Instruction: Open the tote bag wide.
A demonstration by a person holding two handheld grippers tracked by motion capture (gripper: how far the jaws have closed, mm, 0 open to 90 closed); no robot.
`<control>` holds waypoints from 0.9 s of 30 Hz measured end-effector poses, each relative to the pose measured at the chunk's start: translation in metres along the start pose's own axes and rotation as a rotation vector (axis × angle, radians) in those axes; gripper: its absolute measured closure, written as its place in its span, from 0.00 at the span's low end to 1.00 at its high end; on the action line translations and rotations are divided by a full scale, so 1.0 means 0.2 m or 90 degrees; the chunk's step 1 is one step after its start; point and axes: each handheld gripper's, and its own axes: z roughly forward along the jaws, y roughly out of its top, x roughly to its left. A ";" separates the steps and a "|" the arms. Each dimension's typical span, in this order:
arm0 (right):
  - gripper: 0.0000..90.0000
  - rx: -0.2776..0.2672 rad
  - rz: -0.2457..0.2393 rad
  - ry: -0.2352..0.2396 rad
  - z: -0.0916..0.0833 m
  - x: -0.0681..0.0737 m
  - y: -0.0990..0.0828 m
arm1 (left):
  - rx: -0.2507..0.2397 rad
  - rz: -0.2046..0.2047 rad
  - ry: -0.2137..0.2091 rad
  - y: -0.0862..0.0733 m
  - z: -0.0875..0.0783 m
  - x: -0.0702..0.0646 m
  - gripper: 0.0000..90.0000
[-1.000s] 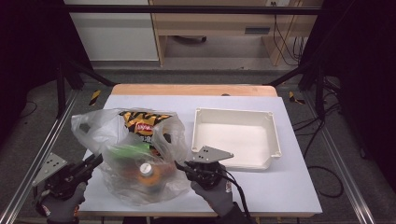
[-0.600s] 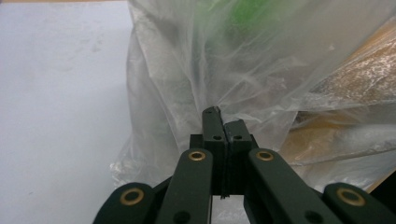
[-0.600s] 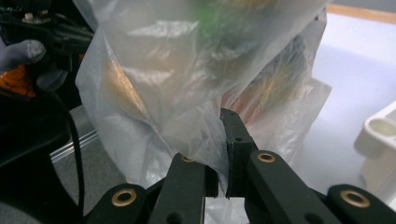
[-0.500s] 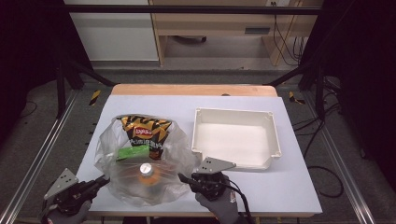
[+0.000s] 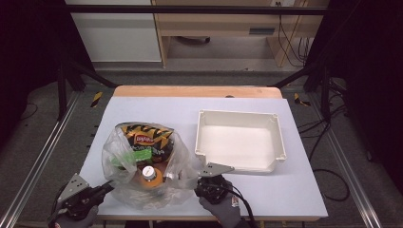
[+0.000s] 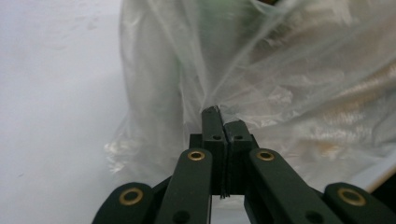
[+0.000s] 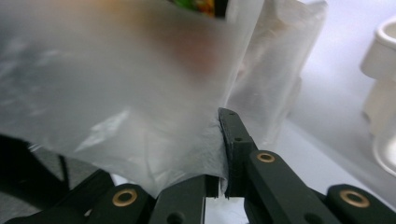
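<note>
A clear plastic bag (image 5: 177, 167) lies slumped on the white table, near the front left. Inside it are a yellow and black chips packet (image 5: 145, 138), something green, and an orange bottle with a white cap (image 5: 148, 172). My left gripper (image 5: 108, 186) is at the bag's front left edge, shut on a pinch of its film (image 6: 280, 70), with the jaws pressed together at the tips (image 6: 223, 122). At the bag's front right corner my right gripper (image 5: 199, 183) is shut on the film too; the plastic (image 7: 116, 93) is clamped between its jaws (image 7: 224, 130).
An empty white tray (image 5: 237, 116) stands to the right of the bag, its corner (image 7: 383, 93) close to my right gripper. A wooden strip runs along the table's far edge. The front edge of the table is just behind both hands.
Both grippers have come down toward the table's front edge with the bag's film in them. The bag has sunk and spread flatter around its contents.
</note>
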 end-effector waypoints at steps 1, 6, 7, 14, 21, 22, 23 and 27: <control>0.97 -0.001 0.004 -0.006 0.01 0.00 -0.01 | 0.002 -0.003 0.009 -0.01 0.01 0.00 0.99; 0.91 0.012 0.004 -0.030 0.06 0.00 -0.04 | 0.014 0.003 0.021 -0.03 0.07 0.01 0.98; 0.87 0.013 -0.001 -0.035 0.06 0.00 -0.04 | 0.015 0.002 0.021 -0.04 0.07 0.01 0.98; 0.46 -0.070 -0.032 -0.016 -0.09 0.02 -0.02 | 0.003 0.009 0.021 -0.04 0.07 0.01 0.96; 0.31 -0.150 -0.068 -0.016 -0.28 0.10 0.08 | -0.001 0.011 0.021 -0.04 0.07 0.01 0.95; 0.31 -0.165 -0.075 -0.012 -0.29 0.12 0.12 | -0.002 0.012 0.022 -0.04 0.07 0.01 0.94; 0.32 -0.170 -0.080 -0.009 -0.30 0.13 0.14 | -0.002 0.012 0.022 -0.04 0.07 0.01 0.94; 0.51 -0.189 -0.106 -0.010 -0.23 0.17 0.24 | -0.005 0.017 0.023 -0.04 0.06 0.01 0.94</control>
